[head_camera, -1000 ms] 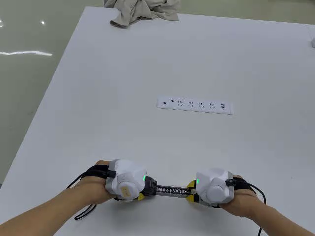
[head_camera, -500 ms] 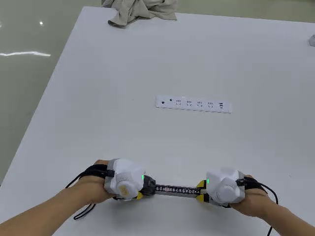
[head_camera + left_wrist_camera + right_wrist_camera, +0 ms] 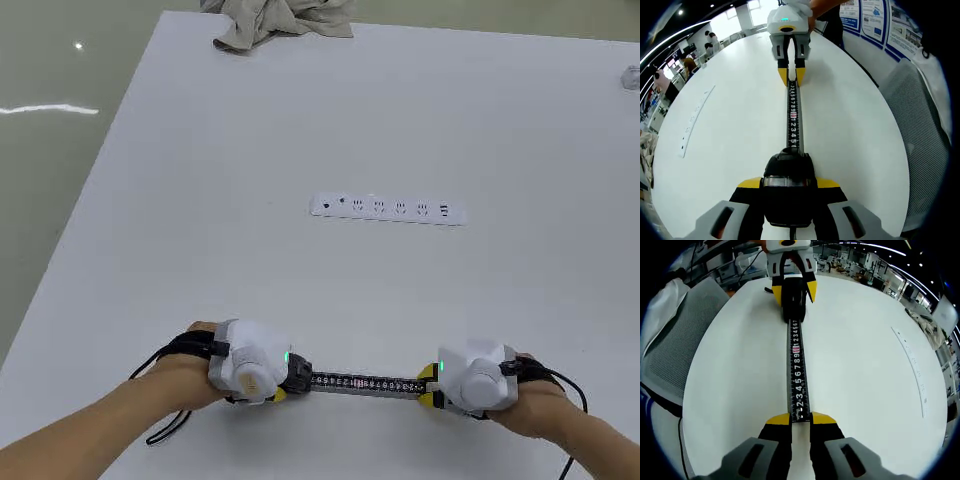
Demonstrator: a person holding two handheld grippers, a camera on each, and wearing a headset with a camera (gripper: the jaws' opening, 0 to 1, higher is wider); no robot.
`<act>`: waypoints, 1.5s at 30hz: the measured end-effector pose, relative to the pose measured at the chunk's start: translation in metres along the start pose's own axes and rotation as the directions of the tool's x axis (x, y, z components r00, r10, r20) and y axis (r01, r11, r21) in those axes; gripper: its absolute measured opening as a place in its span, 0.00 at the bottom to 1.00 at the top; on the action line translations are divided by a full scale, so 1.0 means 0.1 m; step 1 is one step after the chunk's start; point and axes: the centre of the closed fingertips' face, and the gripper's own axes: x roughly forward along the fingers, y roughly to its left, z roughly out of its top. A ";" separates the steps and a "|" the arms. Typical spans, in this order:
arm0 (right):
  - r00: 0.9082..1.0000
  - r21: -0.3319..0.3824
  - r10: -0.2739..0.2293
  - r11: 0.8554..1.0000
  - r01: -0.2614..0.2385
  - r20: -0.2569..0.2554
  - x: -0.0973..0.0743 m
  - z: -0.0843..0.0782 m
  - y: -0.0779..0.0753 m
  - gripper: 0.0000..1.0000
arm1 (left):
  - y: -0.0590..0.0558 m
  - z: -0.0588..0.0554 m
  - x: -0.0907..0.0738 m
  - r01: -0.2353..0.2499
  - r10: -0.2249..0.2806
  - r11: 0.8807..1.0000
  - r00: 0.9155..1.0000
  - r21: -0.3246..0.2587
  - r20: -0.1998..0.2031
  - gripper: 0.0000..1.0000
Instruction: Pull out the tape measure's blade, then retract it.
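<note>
**Tape measure drawn out between two grippers at the near edge of a workbench**

At left, the left gripper is clamped on the black rounded plastic tape measure case, held low over the white workbench near its near edge. The dark metal blade with white numerals runs from the case straight to the right, its long axis in line with both sets of jaws. At right, the right gripper pinches the blade's tip between yellow-tipped jaws. The case lies directly left of that gripper, so further drawing likely means moving right, and retraction returning left. Far off, a crumpled grey cloth and a white power strip lie well apart.
</note>
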 end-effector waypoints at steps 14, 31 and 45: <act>1.000 0.010 -0.010 1.000 0.010 -0.028 -0.12 -0.22 -0.01 0.12 | 0.00 0.00 0.00 0.001 -0.001 1.000 1.000 0.001 -0.008 0.35; 0.999 0.032 -0.016 0.999 0.018 -0.051 -0.24 -0.43 0.00 0.12 | 0.00 -0.01 0.01 0.001 -0.001 1.000 1.000 0.000 -0.013 0.35; 0.998 0.038 -0.008 0.999 0.010 -0.058 -0.27 -0.51 0.01 0.12 | 0.00 0.00 0.01 0.003 -0.003 1.000 1.000 0.000 -0.014 0.35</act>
